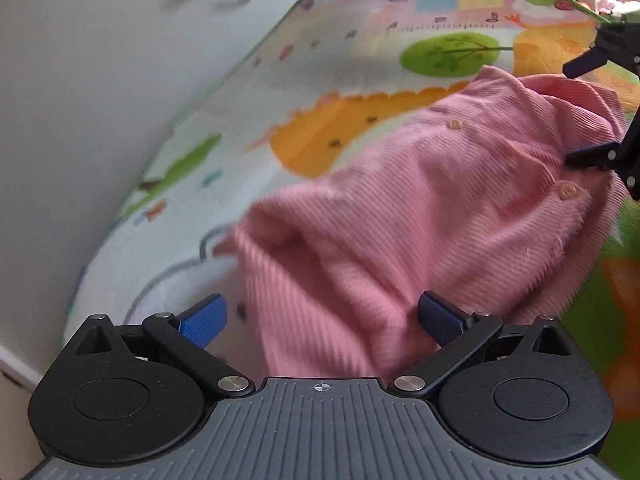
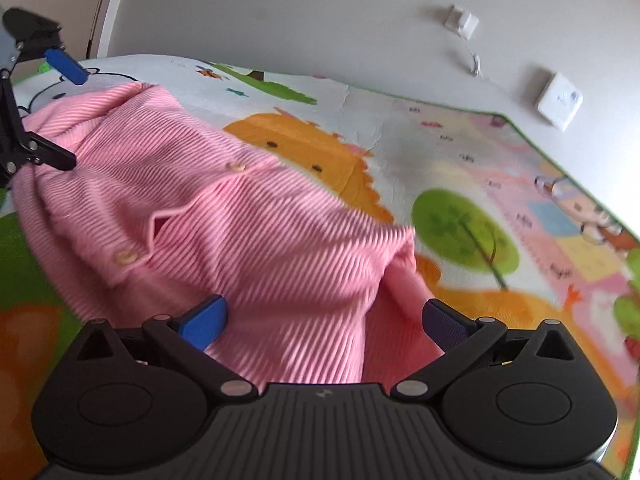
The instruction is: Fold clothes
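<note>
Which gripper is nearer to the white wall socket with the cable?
Left. The left gripper is at the garment's end toward the wall socket; the right gripper is at the end farther along the mat.

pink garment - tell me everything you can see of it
The pink garment is a ribbed knit that looks soft, with a front placket carrying pale round buttons. It lies bunched and creased on the cartoon play mat, not yet folded flat. The left gripper and right gripper each have open jaws with cloth lying between the fingers. Motion blur hides finer detail.
</note>
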Demonstrator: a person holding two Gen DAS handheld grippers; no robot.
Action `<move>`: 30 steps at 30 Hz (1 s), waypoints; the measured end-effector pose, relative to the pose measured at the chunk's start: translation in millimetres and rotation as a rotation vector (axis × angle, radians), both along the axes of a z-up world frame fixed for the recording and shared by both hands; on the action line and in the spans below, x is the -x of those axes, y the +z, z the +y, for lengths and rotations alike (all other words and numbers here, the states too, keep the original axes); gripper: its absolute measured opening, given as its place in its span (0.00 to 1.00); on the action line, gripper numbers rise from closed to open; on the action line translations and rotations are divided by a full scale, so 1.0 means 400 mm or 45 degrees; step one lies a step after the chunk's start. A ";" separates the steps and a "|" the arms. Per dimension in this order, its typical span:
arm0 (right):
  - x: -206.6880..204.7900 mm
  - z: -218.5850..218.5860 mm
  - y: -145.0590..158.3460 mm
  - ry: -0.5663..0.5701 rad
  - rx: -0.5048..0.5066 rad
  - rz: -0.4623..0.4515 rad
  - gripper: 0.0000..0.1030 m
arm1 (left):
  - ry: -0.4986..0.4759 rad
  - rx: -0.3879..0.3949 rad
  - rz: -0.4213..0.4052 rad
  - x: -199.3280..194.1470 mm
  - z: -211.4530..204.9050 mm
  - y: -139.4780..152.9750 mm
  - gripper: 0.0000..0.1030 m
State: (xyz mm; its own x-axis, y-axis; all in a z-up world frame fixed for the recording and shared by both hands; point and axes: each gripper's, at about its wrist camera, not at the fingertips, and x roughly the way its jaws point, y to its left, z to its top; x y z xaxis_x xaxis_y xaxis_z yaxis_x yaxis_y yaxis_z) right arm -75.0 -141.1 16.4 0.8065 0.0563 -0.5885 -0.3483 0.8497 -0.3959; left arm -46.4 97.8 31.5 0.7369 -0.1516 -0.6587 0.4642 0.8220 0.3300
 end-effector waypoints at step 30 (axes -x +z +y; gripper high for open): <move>-0.029 0.388 0.032 0.420 -0.226 0.116 0.74 | 0.282 1.156 0.473 -0.118 0.232 0.056 1.00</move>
